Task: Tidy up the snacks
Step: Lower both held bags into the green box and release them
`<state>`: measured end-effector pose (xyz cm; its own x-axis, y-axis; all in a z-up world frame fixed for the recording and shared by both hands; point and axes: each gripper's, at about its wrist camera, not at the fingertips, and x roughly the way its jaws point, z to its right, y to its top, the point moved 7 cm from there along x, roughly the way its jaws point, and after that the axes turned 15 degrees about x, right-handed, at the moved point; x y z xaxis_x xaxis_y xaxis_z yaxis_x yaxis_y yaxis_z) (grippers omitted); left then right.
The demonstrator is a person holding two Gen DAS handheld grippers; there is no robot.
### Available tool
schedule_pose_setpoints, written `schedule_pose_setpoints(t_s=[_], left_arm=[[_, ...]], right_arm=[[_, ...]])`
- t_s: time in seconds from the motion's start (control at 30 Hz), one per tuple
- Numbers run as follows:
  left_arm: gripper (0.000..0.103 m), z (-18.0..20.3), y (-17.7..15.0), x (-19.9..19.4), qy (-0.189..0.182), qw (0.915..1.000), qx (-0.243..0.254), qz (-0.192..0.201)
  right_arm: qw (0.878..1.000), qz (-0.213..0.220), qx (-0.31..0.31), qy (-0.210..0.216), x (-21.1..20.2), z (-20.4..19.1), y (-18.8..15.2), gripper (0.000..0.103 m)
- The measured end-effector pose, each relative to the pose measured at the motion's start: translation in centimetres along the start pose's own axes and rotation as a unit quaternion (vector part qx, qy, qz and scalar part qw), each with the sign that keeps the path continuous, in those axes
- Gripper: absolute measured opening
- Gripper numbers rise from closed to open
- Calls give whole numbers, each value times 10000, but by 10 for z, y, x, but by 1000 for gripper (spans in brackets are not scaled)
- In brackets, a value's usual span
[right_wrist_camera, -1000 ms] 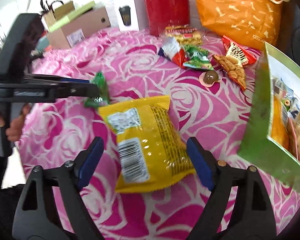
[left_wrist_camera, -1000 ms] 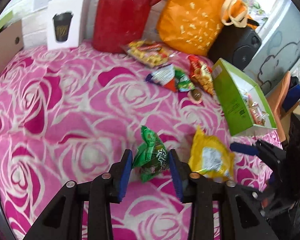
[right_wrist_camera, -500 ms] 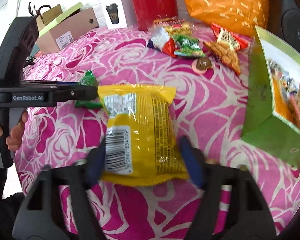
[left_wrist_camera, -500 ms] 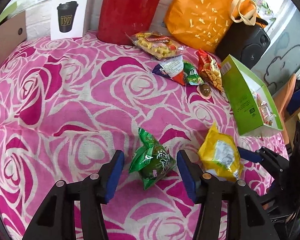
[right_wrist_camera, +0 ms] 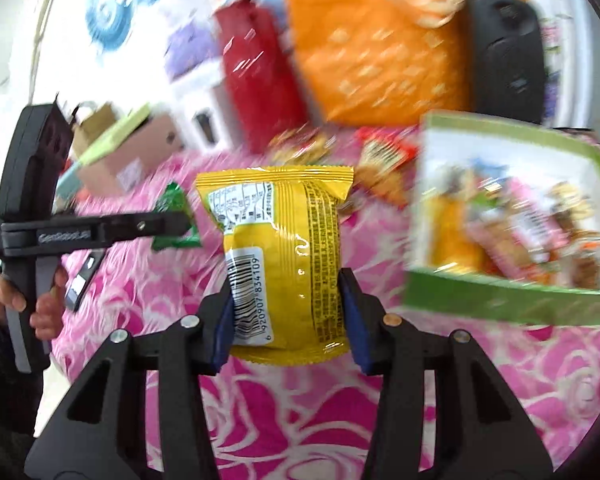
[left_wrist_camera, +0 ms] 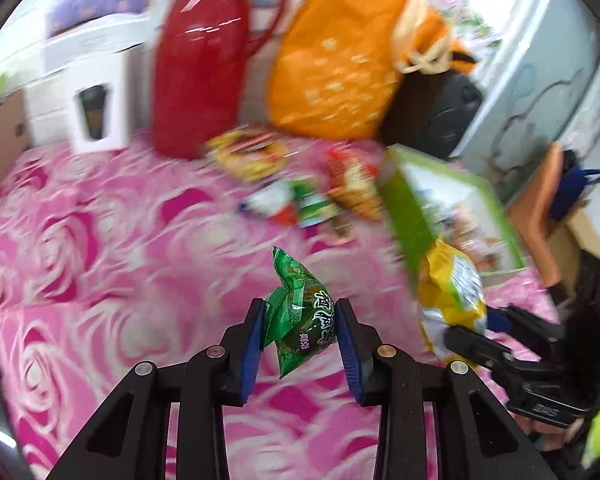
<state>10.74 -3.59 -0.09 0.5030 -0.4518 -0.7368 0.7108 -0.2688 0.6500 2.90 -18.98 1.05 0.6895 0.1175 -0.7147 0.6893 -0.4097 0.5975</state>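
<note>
Two snack packets are held up above the pink rose-patterned surface (left_wrist_camera: 80, 240). The left tool (left_wrist_camera: 300, 332) pinches a green packet (left_wrist_camera: 300, 316) between its blue pads, and the right tool (right_wrist_camera: 288, 312) pinches a yellow packet (right_wrist_camera: 284, 264) by its lower half. A green box (right_wrist_camera: 512, 292) holding more snacks sits to the right, with loose snacks (left_wrist_camera: 300, 196) farther back.

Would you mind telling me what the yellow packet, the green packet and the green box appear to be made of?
Yellow packet: glossy plastic film, judging by its sheen, crimped end seals and printed barcode. Green packet: the same sort of shiny film, crinkled and catching the light. Green box: probably matte printed cardboard, with flat stiff walls and sharp corners, though motion blur leaves this less certain.
</note>
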Motion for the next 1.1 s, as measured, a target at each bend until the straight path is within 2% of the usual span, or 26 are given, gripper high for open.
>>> schedule_pose_setpoints(t_s=[0.07, 0.2, 0.43, 0.5, 0.67, 0.97, 1.0, 1.03, 1.07, 1.1], left_arm=[[35, 15, 16, 1, -54, 9997, 198, 89], [35, 49, 44, 8, -282, 9982, 477, 224], [35, 111, 85, 42, -603, 9938, 924, 161], [35, 127, 93, 54, -678, 9921, 1048, 134], [35, 153, 112, 90, -658, 9903, 1227, 11], [37, 158, 124, 137, -443, 9909, 1251, -223], [43, 157, 125, 139, -401, 9913, 1238, -200], [50, 155, 126, 142, -368, 9918, 1213, -180], [73, 152, 125, 144, -274, 9928, 1153, -190], [90, 148, 124, 145, -167, 9936, 1096, -194]], right_arm=[[9996, 229, 134, -138, -14, 16, 10, 49], [9939, 693, 448, -730, -45, 63, 28, 49], [9735, 1184, 948, -1711, -83, 143, 48, 49], [9685, 1272, 1037, -1871, -90, 159, 53, 49], [9620, 1290, 1143, -2117, -89, 195, 69, 49], [9623, 1111, 1113, -2220, -50, 226, 86, 51], [9637, 1023, 1070, -2221, -43, 228, 86, 53], [9648, 957, 1009, -2233, -38, 229, 86, 63], [9645, 944, 944, -2279, -36, 229, 85, 86], [9636, 973, 848, -2342, -35, 228, 85, 95]])
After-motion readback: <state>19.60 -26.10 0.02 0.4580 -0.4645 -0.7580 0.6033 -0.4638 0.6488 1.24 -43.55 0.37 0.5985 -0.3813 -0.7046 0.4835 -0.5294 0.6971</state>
